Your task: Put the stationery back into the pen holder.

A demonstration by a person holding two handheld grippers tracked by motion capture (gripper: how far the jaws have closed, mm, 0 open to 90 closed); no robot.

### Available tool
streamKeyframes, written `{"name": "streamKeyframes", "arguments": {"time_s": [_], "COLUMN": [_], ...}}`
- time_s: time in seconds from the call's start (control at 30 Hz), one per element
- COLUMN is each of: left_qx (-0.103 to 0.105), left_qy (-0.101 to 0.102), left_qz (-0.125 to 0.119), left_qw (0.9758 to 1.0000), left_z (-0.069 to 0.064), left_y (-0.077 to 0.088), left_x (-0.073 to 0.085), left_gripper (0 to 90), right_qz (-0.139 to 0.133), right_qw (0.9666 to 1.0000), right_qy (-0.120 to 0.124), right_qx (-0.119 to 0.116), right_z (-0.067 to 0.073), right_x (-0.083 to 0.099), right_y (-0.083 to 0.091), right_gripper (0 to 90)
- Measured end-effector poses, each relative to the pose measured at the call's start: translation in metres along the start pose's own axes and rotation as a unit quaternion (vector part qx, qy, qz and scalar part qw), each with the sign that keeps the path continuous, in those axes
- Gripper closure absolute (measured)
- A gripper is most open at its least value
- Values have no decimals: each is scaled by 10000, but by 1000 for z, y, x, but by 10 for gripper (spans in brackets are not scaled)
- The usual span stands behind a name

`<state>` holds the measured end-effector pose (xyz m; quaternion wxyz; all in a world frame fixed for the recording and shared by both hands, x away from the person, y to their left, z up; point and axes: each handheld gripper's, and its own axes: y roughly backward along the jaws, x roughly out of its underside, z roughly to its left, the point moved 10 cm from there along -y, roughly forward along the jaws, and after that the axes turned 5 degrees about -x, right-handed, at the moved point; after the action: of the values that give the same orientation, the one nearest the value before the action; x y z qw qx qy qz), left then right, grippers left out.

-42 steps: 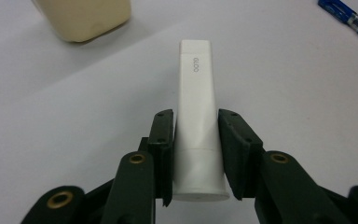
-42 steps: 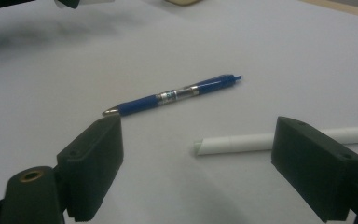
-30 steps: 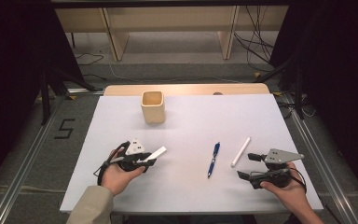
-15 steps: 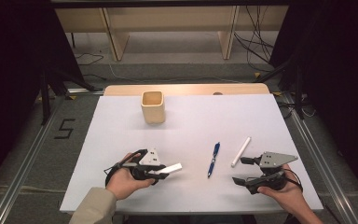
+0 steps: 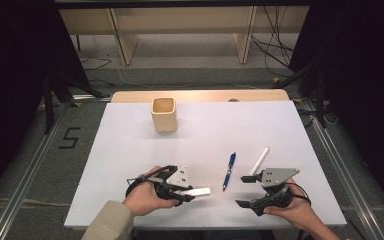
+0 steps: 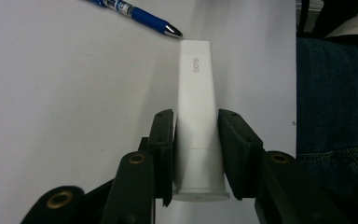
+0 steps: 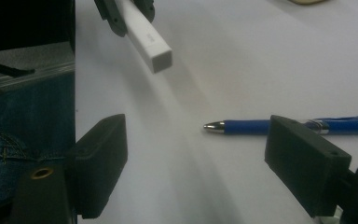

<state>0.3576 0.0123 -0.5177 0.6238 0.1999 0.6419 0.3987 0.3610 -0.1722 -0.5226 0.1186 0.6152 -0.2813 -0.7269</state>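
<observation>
My left gripper (image 5: 186,192) hovers near the table's front edge, shut on a white rectangular stick (image 5: 200,192) that points right. In the left gripper view the pads (image 6: 164,140) press both sides of the stick (image 6: 196,93), whose far end lies close to the tip of a blue pen (image 6: 137,15). My right gripper (image 5: 240,191) stands open at the front right, facing left. Its jaws in the right gripper view are wide apart with nothing between them (image 7: 196,140); the blue pen (image 7: 303,126) lies just beyond on the paper and the held stick (image 7: 147,37) hangs at upper left.
A white sheet (image 5: 205,135) covers the table. The blue pen (image 5: 228,171) and a white pen (image 5: 259,160) lie between the hands. A wooden square cup (image 5: 163,114) stands at the back left. A denim-clad leg (image 7: 23,116) is at the table's front edge.
My left gripper has moved right and nearer the front edge, swinging the white stick to point right. My right gripper has moved left toward the blue pen.
</observation>
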Motion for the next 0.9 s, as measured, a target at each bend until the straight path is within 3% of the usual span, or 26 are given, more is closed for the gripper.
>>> {"name": "streamKeyframes", "arguments": {"time_s": [0.2, 0.33, 0.43, 0.57, 0.67, 0.9], "left_qx": [205, 348, 409, 466, 444, 427], "left_qy": [-96, -253, -328, -398, -467, -547], "left_qz": [65, 141, 170, 262, 318, 376], "left_qw": [9997, 9990, 9985, 9978, 9974, 9969], "left_z": [-8, -16, -20, -23, -25, -26], "left_y": [-5, -10, -12, -15, -18, -20], "left_x": [-4, -8, -10, -11, -11, -12], "left_gripper": [671, 672, 672, 672, 672, 671], "right_qz": [53, 237, 452, 596, 826, 1044], "right_qw": [9997, 9985, 9956, 9928, 9884, 9836], "right_qy": [186, 341, 555, 634, 760, 872], "right_qx": [-129, -351, -612, -821, -1023, -1184], "right_z": [2, 9, 17, 23, 30, 36], "right_x": [-10, -16, -18, -18, -17, -17], "right_y": [-14, -28, -43, -53, -63, -69], "right_gripper": [265, 302, 330, 358, 401, 508]}}
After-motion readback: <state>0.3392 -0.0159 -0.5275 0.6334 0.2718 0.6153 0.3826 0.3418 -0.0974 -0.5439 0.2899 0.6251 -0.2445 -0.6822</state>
